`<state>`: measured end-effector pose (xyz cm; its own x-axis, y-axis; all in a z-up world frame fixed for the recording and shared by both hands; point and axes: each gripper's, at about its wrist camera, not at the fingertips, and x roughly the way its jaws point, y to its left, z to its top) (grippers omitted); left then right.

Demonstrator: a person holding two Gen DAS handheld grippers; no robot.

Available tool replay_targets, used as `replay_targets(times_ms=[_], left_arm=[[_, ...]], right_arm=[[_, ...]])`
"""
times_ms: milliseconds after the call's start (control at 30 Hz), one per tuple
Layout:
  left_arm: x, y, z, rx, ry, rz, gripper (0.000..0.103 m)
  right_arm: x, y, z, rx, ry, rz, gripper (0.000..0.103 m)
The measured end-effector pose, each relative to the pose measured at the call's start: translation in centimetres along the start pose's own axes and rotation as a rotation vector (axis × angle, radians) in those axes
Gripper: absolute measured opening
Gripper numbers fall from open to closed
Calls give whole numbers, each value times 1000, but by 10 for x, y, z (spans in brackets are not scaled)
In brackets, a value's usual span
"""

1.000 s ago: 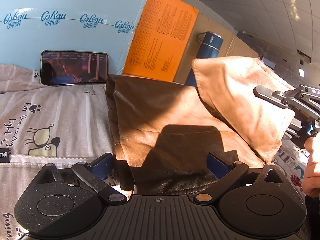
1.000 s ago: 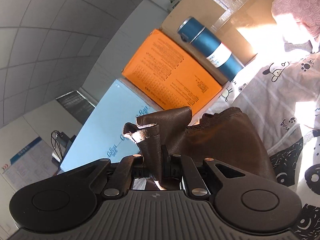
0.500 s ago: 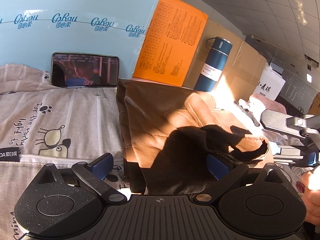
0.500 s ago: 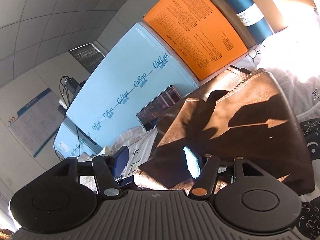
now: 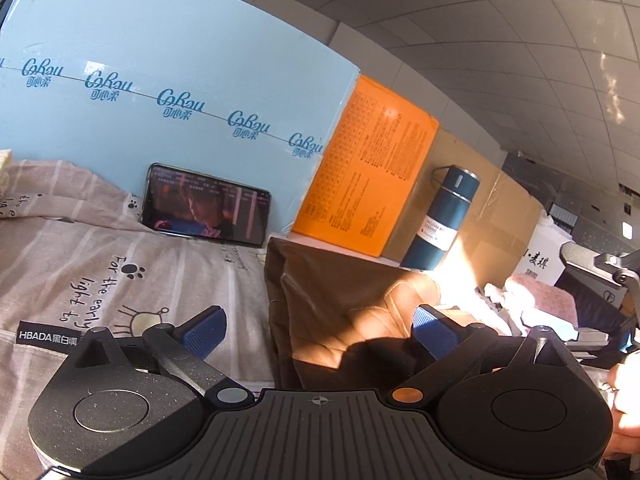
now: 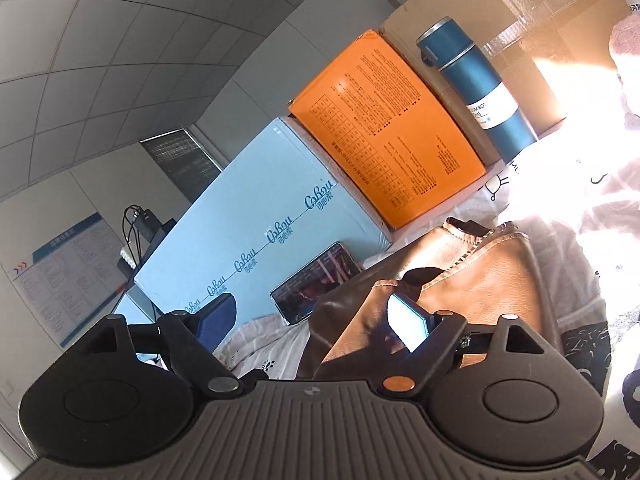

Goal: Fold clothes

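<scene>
A brown leather garment (image 5: 336, 300) lies folded on the printed bedsheet (image 5: 100, 264), half in sun and half in shadow. My left gripper (image 5: 316, 334) is open just above its near edge, blue pads wide apart with nothing between them. In the right wrist view the same garment (image 6: 492, 280) lies folded ahead, and my right gripper (image 6: 316, 322) is open above it, holding nothing. The right gripper's metal frame (image 5: 600, 264) and a hand (image 5: 624, 412) show at the right edge of the left wrist view.
Along the back stand a light blue box (image 5: 160, 80), an orange box (image 5: 368, 168), a cardboard box (image 5: 492, 208) and a blue vacuum bottle (image 5: 440, 220). A phone (image 5: 206, 206) leans on the blue box. Pink cloth (image 5: 540, 296) lies at the right.
One second ago my right gripper was shut on a lifted flap of the garment. It laid the flap over, opened and drew back. The left gripper stayed open and pulled back slightly.
</scene>
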<state>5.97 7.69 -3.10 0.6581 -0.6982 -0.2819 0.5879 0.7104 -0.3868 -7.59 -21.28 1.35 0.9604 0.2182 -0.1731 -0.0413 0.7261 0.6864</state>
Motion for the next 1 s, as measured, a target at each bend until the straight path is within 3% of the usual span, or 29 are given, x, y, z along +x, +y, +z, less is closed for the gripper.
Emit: replay_targets(times_ms=[367, 633, 833, 1000], left_arm=[[2, -41, -7, 159, -44, -30, 103], [8, -41, -8, 139, -44, -30, 103], [20, -50, -9, 192, 6, 25, 103], [28, -42, -9, 165, 77, 75, 103]], right_arm=[[12, -28, -13, 25, 5, -66, 84], [13, -30, -15, 3, 12, -75, 85], [13, -30, -15, 1, 11, -79, 85], [13, -31, -16, 4, 15, -84, 85]])
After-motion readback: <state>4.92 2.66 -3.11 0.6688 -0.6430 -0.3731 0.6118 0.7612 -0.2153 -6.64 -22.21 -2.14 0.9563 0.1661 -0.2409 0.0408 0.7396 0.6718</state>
